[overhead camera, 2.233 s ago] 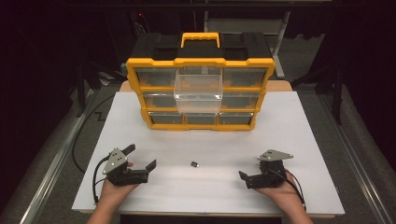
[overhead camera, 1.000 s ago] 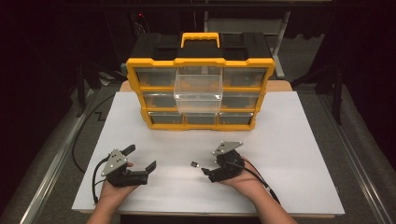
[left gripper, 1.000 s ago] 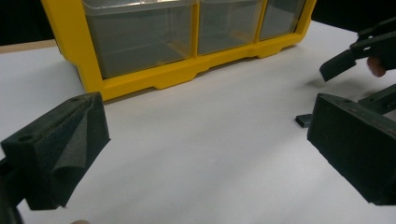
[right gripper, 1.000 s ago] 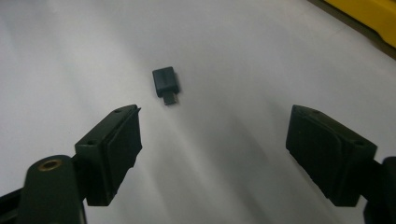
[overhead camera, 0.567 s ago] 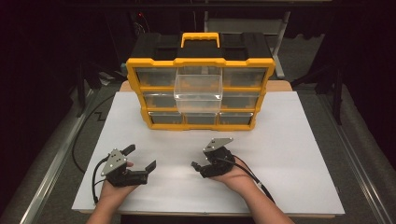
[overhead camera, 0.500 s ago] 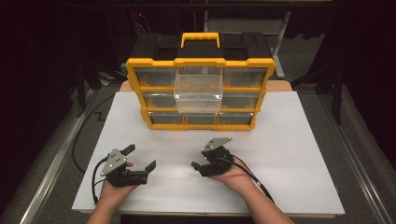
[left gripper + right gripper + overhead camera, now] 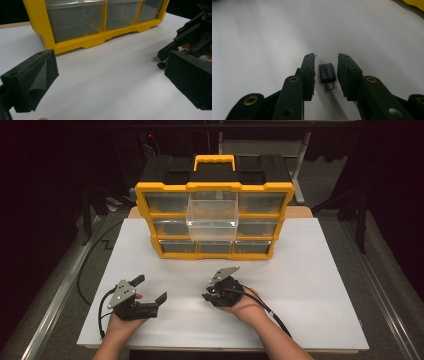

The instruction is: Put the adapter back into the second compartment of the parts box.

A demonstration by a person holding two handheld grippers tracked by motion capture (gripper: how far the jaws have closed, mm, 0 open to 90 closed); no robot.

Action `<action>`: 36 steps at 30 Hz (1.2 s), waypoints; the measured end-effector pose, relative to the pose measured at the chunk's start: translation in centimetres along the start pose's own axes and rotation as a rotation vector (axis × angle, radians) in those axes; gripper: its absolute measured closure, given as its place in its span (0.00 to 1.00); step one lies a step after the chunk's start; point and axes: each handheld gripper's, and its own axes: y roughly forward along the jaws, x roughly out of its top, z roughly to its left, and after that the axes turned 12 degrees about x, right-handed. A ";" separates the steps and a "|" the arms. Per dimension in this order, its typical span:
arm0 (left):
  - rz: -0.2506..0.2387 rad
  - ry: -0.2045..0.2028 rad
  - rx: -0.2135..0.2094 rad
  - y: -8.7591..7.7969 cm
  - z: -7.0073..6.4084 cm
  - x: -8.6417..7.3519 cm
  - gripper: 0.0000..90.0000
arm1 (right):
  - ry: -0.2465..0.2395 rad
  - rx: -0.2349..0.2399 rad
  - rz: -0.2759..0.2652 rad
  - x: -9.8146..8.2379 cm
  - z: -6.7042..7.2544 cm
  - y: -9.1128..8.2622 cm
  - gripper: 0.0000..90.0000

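Right gripper (image 7: 325,75) jaws just closing, flanking small black plastic adapter (image 7: 327,72), not yet pinching. Left gripper (image 7: 148,295) spread wide. Matte white table (image 7: 310,270); yellow drawer organizer (image 7: 215,220).

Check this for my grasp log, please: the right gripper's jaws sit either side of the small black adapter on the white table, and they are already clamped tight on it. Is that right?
Not quite. In the right gripper view the right gripper has been closing, but a gap remains between each jaw and the small black adapter. The adapter lies between the jaws on the white table, not yet clamped.
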 end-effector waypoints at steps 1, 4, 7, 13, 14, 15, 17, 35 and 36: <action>0.000 0.001 0.000 0.0 0.0 0.0 0.00 | 0.000 0.001 0.003 0.0 0.0 0.1 0.76; 0.002 0.004 -0.001 0.1 0.0 0.0 0.00 | 0.010 0.002 0.009 -0.2 -0.1 0.4 0.77; 0.004 0.002 -0.001 0.2 0.1 0.0 0.00 | -0.009 -0.008 0.017 -0.2 0.0 0.4 0.79; 0.002 0.003 -0.002 0.0 0.0 0.0 0.00 | -0.053 -0.029 0.028 -0.2 0.2 0.6 0.79; 0.000 0.003 -0.003 0.0 0.0 0.0 0.00 | -0.059 -0.029 0.029 -0.2 0.2 0.6 0.79; 0.000 0.004 -0.002 0.0 0.0 0.0 0.00 | -0.060 -0.033 0.032 -0.2 0.3 0.6 0.79; 0.003 0.002 0.000 0.1 0.0 0.0 0.00 | -0.058 -0.027 0.029 -0.2 0.2 0.6 0.79; 0.002 0.006 -0.005 0.1 0.0 0.0 0.00 | -0.087 -0.038 0.030 -0.3 0.4 0.7 0.86; 0.001 0.004 -0.005 0.1 0.0 -0.1 0.00 | -0.089 -0.041 0.031 -0.3 0.4 0.6 0.86</action>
